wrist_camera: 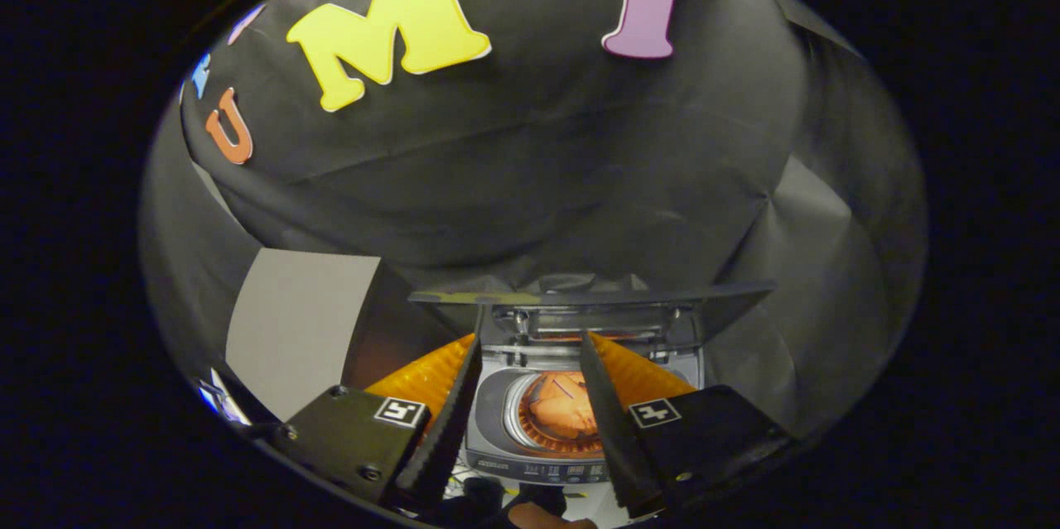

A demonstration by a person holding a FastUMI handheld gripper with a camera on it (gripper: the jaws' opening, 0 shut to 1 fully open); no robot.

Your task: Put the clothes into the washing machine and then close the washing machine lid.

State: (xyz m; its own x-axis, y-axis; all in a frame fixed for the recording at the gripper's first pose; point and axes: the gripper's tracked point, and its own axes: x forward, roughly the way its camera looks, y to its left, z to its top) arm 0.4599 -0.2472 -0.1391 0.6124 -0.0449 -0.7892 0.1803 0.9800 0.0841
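The gripper (530, 396) hangs with fingers spread, holding nothing, above the washing machine (542, 421), orange clothes (561, 413) already in its drum and the lid (592, 295) raised at the far side, which a careless reach might overshoot.

Gripper cam, close above washing machine (542, 417), facing fwd-down along fingers (451, 421) toward booth wall.

No text can be read. The washing machine (530, 463), seen between the spread fingers of the gripper (530, 355), has small panel markings, too blurred to read.
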